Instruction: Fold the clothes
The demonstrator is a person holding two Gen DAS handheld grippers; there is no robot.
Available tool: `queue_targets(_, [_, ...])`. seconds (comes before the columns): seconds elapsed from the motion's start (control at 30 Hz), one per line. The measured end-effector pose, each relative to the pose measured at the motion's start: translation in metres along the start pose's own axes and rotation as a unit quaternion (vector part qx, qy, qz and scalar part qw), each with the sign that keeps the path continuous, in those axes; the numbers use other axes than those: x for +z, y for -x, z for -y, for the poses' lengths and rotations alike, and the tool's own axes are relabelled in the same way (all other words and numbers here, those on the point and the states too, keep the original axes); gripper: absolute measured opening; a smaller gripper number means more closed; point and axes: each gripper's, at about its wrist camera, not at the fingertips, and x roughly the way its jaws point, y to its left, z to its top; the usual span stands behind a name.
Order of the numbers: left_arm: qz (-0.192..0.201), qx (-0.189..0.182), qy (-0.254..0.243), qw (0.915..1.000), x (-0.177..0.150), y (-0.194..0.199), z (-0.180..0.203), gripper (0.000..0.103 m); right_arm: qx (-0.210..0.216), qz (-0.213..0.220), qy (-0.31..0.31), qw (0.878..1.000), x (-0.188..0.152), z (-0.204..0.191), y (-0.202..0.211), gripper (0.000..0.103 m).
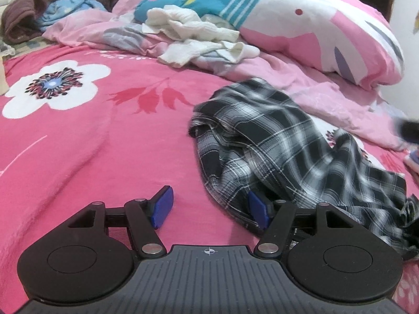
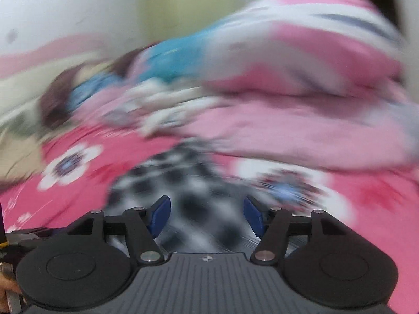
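Observation:
A black-and-white plaid garment [image 1: 275, 144] lies crumpled on the pink flowered bedsheet [image 1: 78, 130], right of centre in the left wrist view. My left gripper [image 1: 210, 209] is open just above the sheet. Its right pad [image 1: 258, 210] is against the garment's near hem, and its left pad [image 1: 162, 206] is over bare sheet. The right wrist view is heavily blurred. My right gripper [image 2: 207, 217] is open there, with the plaid garment [image 2: 183, 183] spread below and beyond its fingers and nothing pinched between the pads. A dark blurred shape [image 1: 408, 130] shows at the right edge of the left wrist view.
A heap of white clothes [image 1: 199, 34] lies on a rumpled pink quilt [image 1: 327, 34] at the far side of the bed. A brown garment [image 1: 23, 18] and a light blue cloth [image 1: 68, 7] are piled at the far left. A wall stands behind the bed.

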Motion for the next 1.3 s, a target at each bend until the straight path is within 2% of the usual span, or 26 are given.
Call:
queue_targets(0.1, [-0.004, -0.001, 0.016, 0.9999, 0.001, -0.003, -0.005, 0.064, 0.040, -0.033, 0.068, 0.996, 0.020, -0.047, -0.066, 0.079])
queue_targets(0.2, [-0.007, -0.004, 0.026, 0.9996, 0.002, -0.004, -0.009, 0.063, 0.049, -0.068, 0.125, 0.989, 0.025, -0.081, -0.118, 0.084])
queue_targets(0.23, [-0.007, -0.004, 0.028, 0.9996, 0.002, -0.005, -0.010, 0.063, 0.040, -0.079, 0.142, 0.986, 0.023, -0.088, -0.132, 0.079])
queue_targets(0.27, [-0.008, -0.004, 0.030, 0.9995, 0.003, -0.005, -0.010, 0.063, 0.030, -0.090, 0.158, 0.983, 0.021, -0.094, -0.146, 0.056])
queue_targets(0.3, [-0.008, -0.004, 0.029, 0.9995, 0.003, -0.005, -0.010, 0.063, 0.033, -0.093, 0.153, 0.983, 0.020, -0.094, -0.151, 0.046])
queue_targets(0.33, [-0.008, -0.004, 0.028, 0.9996, 0.003, -0.005, -0.009, 0.063, 0.039, -0.091, 0.140, 0.985, 0.020, -0.090, -0.151, 0.030])
queue_targets(0.37, [-0.008, -0.003, 0.027, 0.9996, 0.003, -0.004, -0.009, 0.063, 0.045, -0.084, 0.119, 0.988, 0.021, -0.083, -0.143, 0.020])
queue_targets(0.43, [-0.007, -0.002, 0.025, 0.9997, 0.002, -0.004, -0.008, 0.063, 0.051, -0.061, 0.072, 0.994, 0.021, -0.067, -0.119, 0.011])
queue_targets(0.57, [-0.006, 0.000, 0.021, 0.9998, 0.002, -0.003, -0.007, 0.063, 0.067, -0.026, -0.033, 0.997, 0.016, -0.022, -0.064, 0.001])
queue_targets(0.67, [-0.005, -0.002, 0.021, 0.9998, 0.003, -0.002, -0.006, 0.063, 0.073, -0.002, -0.107, 0.992, 0.004, 0.013, -0.024, 0.001])
queue_targets(0.77, [-0.004, -0.025, 0.036, 0.9990, 0.005, 0.001, -0.009, 0.063, 0.060, 0.006, -0.155, 0.986, -0.021, 0.040, 0.003, 0.001])
queue_targets(0.9, [0.000, -0.084, 0.046, 0.9954, 0.006, 0.004, -0.008, 0.064, 0.036, -0.008, -0.199, 0.979, -0.061, 0.061, 0.022, 0.001])
queue_targets(1.03, [-0.016, -0.168, 0.044, 0.9846, 0.004, 0.003, 0.003, 0.069, 0.028, 0.000, -0.252, 0.967, -0.099, 0.075, 0.051, 0.001])
queue_targets(1.13, [-0.033, -0.206, 0.016, 0.9779, -0.002, 0.002, 0.020, 0.069, 0.021, -0.007, -0.285, 0.958, -0.129, 0.080, 0.070, 0.001])
queue_targets(1.23, [-0.053, -0.217, -0.022, 0.9745, -0.011, 0.000, 0.038, 0.061, 0.007, -0.027, -0.307, 0.951, -0.155, 0.086, 0.084, 0.000])
queue_targets(1.3, [-0.054, -0.214, -0.042, 0.9745, -0.018, 0.001, 0.046, 0.058, -0.005, -0.026, -0.297, 0.954, -0.158, 0.084, 0.096, 0.000])
